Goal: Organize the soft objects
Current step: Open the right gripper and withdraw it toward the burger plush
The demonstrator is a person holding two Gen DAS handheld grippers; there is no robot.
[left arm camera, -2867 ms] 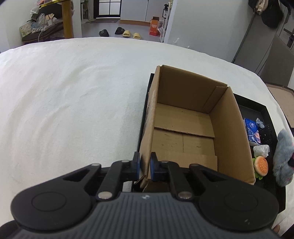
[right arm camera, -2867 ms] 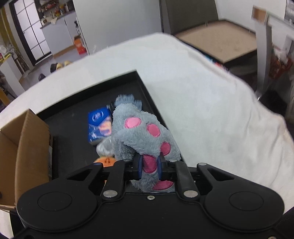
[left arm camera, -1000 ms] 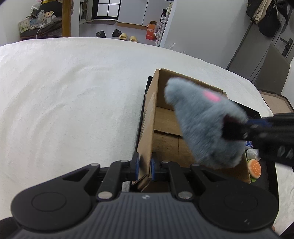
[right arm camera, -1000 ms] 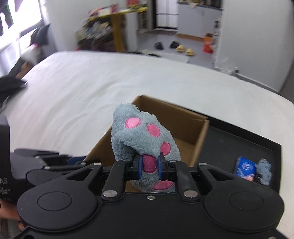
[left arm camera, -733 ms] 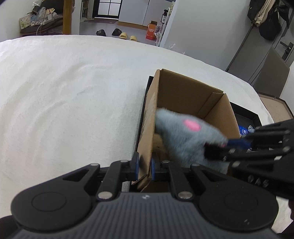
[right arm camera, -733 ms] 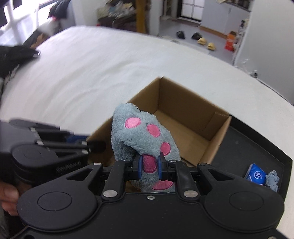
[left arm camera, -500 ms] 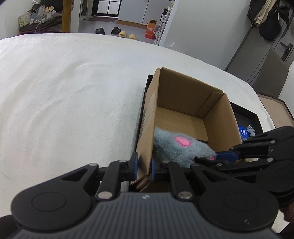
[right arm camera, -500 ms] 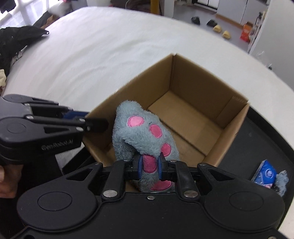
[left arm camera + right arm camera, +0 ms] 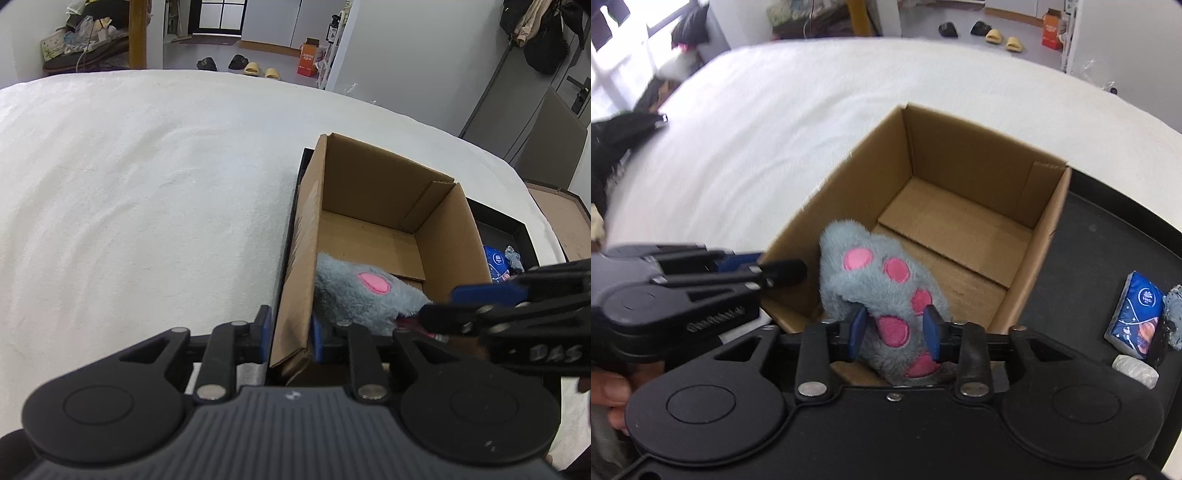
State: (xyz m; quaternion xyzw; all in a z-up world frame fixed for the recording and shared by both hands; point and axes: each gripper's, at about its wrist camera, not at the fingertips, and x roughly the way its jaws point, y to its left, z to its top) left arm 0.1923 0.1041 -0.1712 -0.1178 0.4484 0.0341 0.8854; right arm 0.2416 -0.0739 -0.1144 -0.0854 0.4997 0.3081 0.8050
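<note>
Since the earlier frames, the grey plush paw point(image 9: 886, 291) has come off the black tray point(image 9: 1108, 236) and down into the cardboard box point(image 9: 960, 192), where it now lies against the near left wall. Nearest, the right gripper point(image 9: 894, 330) hangs over the box's near end; its jaws have just been opening and now stand spread on either side of the paw, its blue pads point(image 9: 857, 325) no longer squeezing the fur. Beside it, the left gripper point(image 9: 287, 334) straddles the near left wall of the box; its jaws have just been opening too, with gaps showing between pads and cardboard. Farther right on the tray lie a blue tissue packet point(image 9: 1137, 314) and a small grey plush piece point(image 9: 1174, 310). Beyond, a white cover point(image 9: 147, 184) spreads.
</note>
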